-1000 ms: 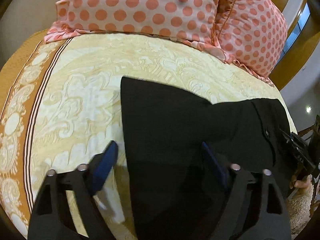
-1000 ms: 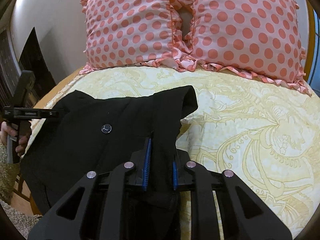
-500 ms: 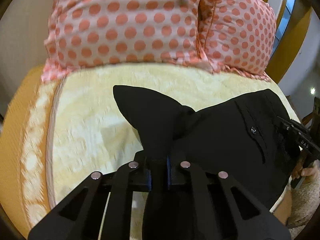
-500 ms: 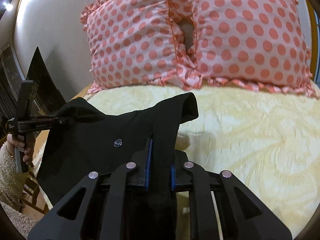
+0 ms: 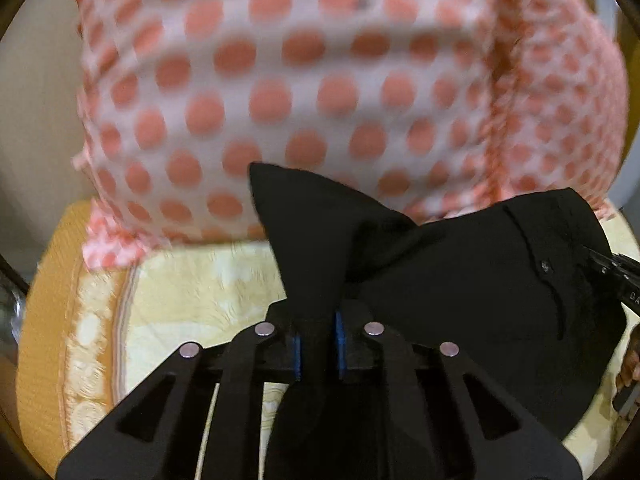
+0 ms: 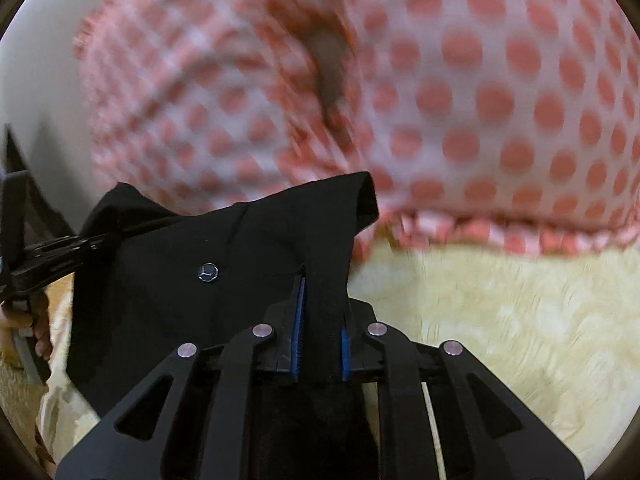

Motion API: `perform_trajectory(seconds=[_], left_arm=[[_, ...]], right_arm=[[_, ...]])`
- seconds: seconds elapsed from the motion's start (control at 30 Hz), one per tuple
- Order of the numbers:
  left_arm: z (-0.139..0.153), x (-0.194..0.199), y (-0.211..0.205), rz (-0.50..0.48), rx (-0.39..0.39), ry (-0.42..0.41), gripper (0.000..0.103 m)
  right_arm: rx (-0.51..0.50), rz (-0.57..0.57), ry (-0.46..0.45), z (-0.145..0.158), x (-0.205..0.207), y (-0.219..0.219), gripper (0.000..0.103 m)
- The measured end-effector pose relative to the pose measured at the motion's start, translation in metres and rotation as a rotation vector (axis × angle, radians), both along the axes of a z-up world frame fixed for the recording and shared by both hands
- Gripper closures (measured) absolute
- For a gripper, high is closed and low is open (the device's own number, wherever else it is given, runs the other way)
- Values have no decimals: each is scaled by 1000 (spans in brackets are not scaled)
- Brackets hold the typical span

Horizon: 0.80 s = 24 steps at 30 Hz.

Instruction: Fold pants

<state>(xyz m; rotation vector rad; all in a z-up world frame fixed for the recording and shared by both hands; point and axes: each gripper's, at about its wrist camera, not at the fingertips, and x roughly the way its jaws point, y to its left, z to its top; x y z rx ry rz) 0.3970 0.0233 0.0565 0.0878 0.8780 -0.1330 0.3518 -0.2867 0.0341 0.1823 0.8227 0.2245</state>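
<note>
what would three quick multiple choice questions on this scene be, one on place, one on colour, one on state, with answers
1. Where are the polka-dot pillows?
A. Past the pants, at the far end of the bed
B. Under the pants
C. On the floor

2. What colour are the pants?
A. Blue
B. Black
C. Beige

3. What state is the left gripper in?
A. Open above the bed
B. Shut on nothing
C. Shut on the pants

Answers:
1. A, since the pillows rise behind the cloth, beyond the yellow bedspread.
2. B, since the fabric is black in both wrist views, with a small metal button on it.
3. C, since black cloth runs between its blue pads; the right gripper clamps the pants likewise.
</note>
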Motion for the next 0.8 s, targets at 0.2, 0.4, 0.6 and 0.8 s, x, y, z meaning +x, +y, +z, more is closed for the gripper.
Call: perform_trajectory(seconds=[0.2,0.4,0.6,0.8], left_arm=[[-21,1,2,74,66,-11,64],[31,-81,3,87,37,-223,22],[6,-125,-38,-77,-43,-97,21],[-39,-114,-52,-79,-55,75,19]], right_arm=[[-179,-65,16,-12,-5,16,58],[-258,-96,-164,32,-63,12,44],[-333,88,-89,14,-84,62,44],[-387,102,21,-16,-79,72,40]])
